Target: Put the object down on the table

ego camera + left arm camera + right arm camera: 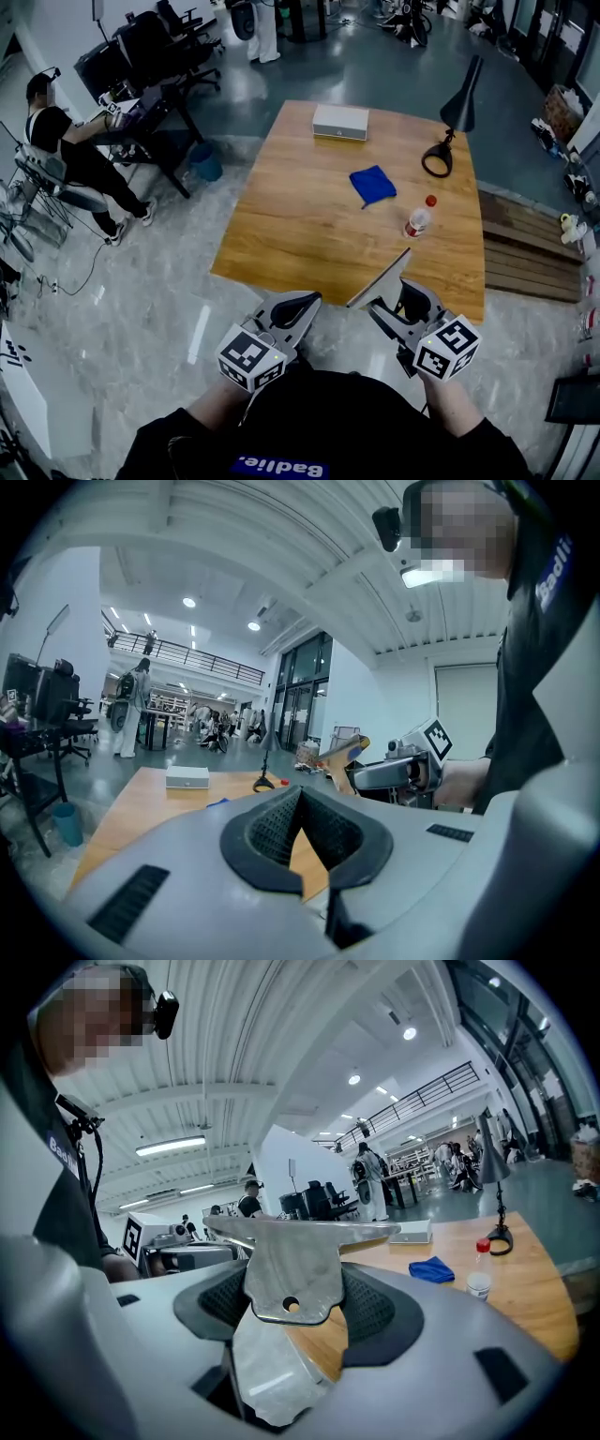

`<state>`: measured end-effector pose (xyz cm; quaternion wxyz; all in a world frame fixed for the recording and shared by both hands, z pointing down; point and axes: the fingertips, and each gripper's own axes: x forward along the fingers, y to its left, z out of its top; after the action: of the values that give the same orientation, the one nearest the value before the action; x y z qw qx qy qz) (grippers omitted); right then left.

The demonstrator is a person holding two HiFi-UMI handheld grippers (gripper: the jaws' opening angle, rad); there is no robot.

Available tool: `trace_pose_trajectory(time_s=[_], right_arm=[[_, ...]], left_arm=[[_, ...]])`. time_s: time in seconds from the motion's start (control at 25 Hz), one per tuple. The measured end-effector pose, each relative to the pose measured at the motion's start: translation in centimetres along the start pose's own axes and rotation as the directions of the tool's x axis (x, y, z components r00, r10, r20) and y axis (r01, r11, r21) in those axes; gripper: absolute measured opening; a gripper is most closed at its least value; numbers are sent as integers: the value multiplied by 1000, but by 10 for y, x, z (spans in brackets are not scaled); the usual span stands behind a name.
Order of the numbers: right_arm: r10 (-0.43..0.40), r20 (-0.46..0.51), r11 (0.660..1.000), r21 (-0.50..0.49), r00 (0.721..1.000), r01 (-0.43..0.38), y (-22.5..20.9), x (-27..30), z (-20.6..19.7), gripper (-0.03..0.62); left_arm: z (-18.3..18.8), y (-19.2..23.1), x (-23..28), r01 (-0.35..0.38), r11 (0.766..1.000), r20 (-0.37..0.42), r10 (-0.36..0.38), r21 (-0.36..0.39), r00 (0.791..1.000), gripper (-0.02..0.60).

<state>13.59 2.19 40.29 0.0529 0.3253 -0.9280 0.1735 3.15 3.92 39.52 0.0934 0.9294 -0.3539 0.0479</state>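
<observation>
Since the metal plate (pixel 289 1277) is held in the right gripper (pixel 392 292), off the wood, what matters is how it lies relative to the worktop (pixel 291 234). The right fingers stand wide and are clamped across the plate's flat body, near the small hole. The plate's long axis runs forward out of the fingers and rises slightly, so in the head view its far tip shows over the worktop's near edge. The bare surface therefore lies ahead of and below the fingers, and I judge the move to be a reach forward, then down.

The bottle (pixel 418 221) and blue cloth (pixel 372 183) sit farther in, to the right of centre (near enough to the line of reach to be worth watching). Open wood lies between them and the edge.

The left gripper (pixel 292 307) hangs just beside the right, its fingers apart with nothing between them. It is equally close to the edge, but the job looks like the right hand's alone.
</observation>
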Motion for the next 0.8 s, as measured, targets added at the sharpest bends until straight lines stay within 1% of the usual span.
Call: trace_pose_trajectory(time_s=[0.16,0.48,0.64,0.8], right_arm=[[-32,-21,999,5,999,32,-8,35,4,290],[-138,-57,990,22,989,140,-25,108,20,290],[-182,-66,982,37,981,185,-33,131,23,290],[-203,-111,977,47,973,210,-47,145,11,290]], left_arm=[[6,40,5,32,999,13,-32,11,999,3],[18,116,13,132,991,8,-132,32,991,3],[23,139,16,182,982,3,-183,39,983,3],[21,153,21,187,982,-4,-187,32,982,3]])
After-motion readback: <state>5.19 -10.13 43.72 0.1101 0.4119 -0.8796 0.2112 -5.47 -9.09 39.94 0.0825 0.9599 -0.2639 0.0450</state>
